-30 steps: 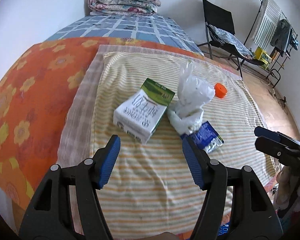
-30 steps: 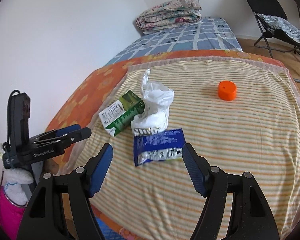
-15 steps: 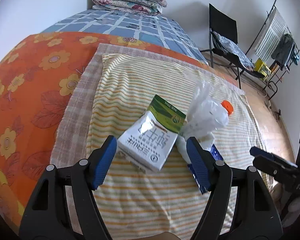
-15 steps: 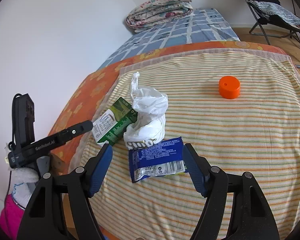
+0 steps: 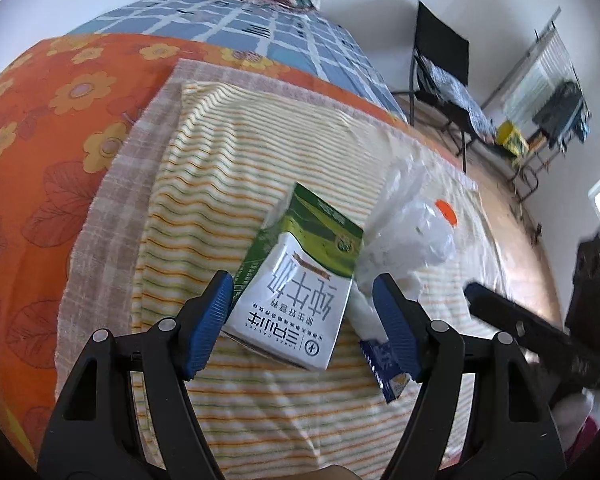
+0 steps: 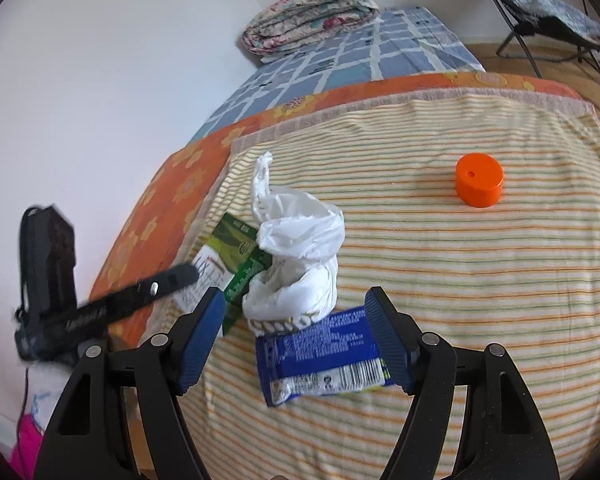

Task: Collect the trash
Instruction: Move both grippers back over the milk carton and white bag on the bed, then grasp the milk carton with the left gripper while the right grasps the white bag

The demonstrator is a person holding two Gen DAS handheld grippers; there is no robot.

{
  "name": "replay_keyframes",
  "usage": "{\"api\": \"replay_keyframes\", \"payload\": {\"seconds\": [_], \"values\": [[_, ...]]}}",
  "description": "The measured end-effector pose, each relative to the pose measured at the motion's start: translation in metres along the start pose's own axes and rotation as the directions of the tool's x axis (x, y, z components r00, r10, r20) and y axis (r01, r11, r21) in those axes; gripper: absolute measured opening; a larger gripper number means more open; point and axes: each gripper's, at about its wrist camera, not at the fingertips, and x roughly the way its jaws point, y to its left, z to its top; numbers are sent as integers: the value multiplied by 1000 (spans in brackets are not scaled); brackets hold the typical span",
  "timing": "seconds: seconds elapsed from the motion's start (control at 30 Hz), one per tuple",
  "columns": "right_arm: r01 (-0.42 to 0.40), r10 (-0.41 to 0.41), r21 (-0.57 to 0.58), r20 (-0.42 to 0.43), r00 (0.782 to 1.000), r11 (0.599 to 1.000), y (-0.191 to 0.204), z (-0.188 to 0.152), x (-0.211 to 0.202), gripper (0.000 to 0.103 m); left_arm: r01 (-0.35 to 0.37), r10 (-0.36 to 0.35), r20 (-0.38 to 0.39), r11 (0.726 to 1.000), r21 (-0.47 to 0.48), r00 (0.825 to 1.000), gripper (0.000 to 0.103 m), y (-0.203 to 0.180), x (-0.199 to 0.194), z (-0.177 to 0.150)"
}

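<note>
Four bits of trash on the striped cloth (image 6: 480,300) over the bed. Biggest, a green-and-white milk carton (image 5: 296,296), lying flat near the cloth's left edge, straddled by the left gripper (image 5: 300,330), jaws wide, pads apart from it. Next, a crumpled white plastic bag (image 6: 296,256), touching the carton's right side. Then a blue snack wrapper (image 6: 324,360), flat by the near edge, tucked against the bag, between the spread, non-gripping jaws of the right gripper (image 6: 296,344). Smallest, an orange cap (image 6: 479,185), well apart toward the right edge.
</note>
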Motion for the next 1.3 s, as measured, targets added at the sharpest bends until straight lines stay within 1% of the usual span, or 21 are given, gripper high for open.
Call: {"api": "replay_keyframes", "payload": {"seconds": [0.2, 0.33, 0.43, 0.6, 0.63, 0.67, 0.73, 0.8, 0.83, 0.87, 0.93, 0.97, 1.03, 1.2, 1.27, 1.3], "values": [[9, -7, 80, -21, 1000, 997, -16, 6, 18, 72, -86, 91, -32, 988, 132, 995, 75, -25, 8, -10], [-19, 24, 139, -35, 999, 990, -21, 9, 29, 72, -147, 159, -40, 968, 201, 987, 75, -36, 18, -17], [-33, 40, 157, -41, 998, 987, -21, 10, 37, 72, -167, 177, -29, 962, 217, 984, 75, -39, 21, -20], [-19, 27, 145, -57, 998, 989, -18, 11, 50, 72, -180, 189, -20, 959, 220, 982, 74, -37, 23, -21], [-17, 26, 146, -63, 998, 989, -18, 10, 52, 72, -190, 199, -16, 955, 227, 980, 68, -37, 24, -21], [-10, 20, 148, -70, 997, 989, -17, 10, 54, 72, -202, 211, -15, 952, 232, 977, 66, -37, 25, -21], [3, 8, 146, -73, 997, 989, -17, 9, 57, 71, -198, 206, -10, 952, 234, 979, 66, -37, 24, -22], [6, 5, 137, -81, 997, 991, -16, 9, 59, 57, -195, 202, -10, 954, 228, 979, 66, -36, 24, -22], [1, 11, 135, -89, 996, 991, -15, 9, 60, 44, -193, 201, -11, 955, 226, 980, 65, -36, 23, -22], [-4, 17, 133, -93, 996, 991, -15, 9, 60, 36, -191, 198, -11, 956, 222, 980, 65, -35, 23, -21], [-6, 17, 123, -85, 996, 992, -13, 7, 58, 32, -185, 192, -11, 960, 211, 981, 65, -34, 21, -21], [-2, 11, 114, -79, 997, 993, -11, 7, 56, 25, -184, 190, -11, 961, 207, 982, 65, -33, 20, -21], [2, 4, 101, -63, 998, 995, -9, 7, 51, 18, -181, 186, -7, 963, 198, 983, 65, -32, 16, -20], [-3, 3, 86, -6, 1000, 996, -5, 11, 32, 10, -183, 185, 11, 965, 188, 983, 65, -30, 7, -21], [0, -1, 78, 12, 1000, 997, -3, 10, 25, 4, -182, 182, 16, 966, 182, 983, 65, -29, 4, -21], [1, -2, 73, 18, 1000, 997, -2, 10, 23, 4, -180, 180, 18, 967, 178, 984, 65, -29, 2, -21]]}}
